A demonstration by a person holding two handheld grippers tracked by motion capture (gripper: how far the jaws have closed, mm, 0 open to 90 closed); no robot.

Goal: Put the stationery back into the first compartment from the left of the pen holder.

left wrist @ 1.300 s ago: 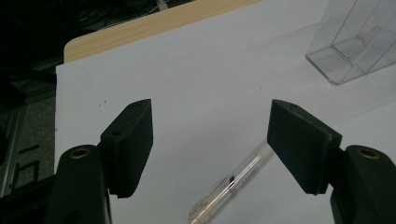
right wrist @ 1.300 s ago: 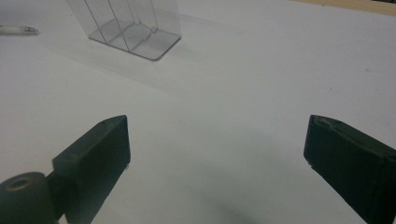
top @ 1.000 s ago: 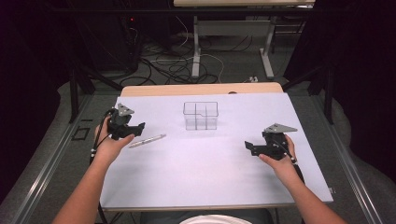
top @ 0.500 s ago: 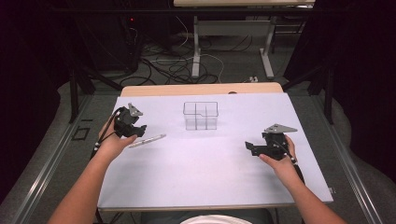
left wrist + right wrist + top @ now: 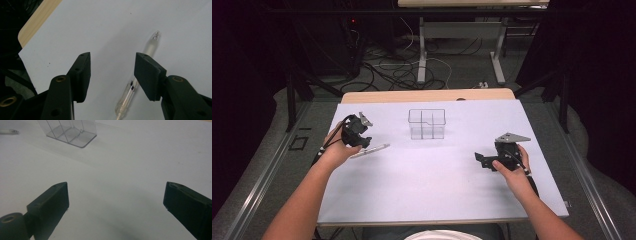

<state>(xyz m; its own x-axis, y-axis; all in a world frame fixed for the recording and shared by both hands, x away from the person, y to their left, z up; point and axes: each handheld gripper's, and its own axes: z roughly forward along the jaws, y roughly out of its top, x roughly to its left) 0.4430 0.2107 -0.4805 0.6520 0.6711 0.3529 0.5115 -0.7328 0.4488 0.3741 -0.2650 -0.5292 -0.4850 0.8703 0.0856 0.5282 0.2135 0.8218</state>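
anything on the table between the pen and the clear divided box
No, that stretch is bare. In the high view only white table cover lies between the pen and the clear divided box.

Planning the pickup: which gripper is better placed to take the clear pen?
Left. The left gripper is closing, jaws straddling the clear plastic pen without pressing it; the right gripper sits open, far off.

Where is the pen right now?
In the high view the pen lies on the white table at the left, between the open left claw's jaws, left of the clear divided box.
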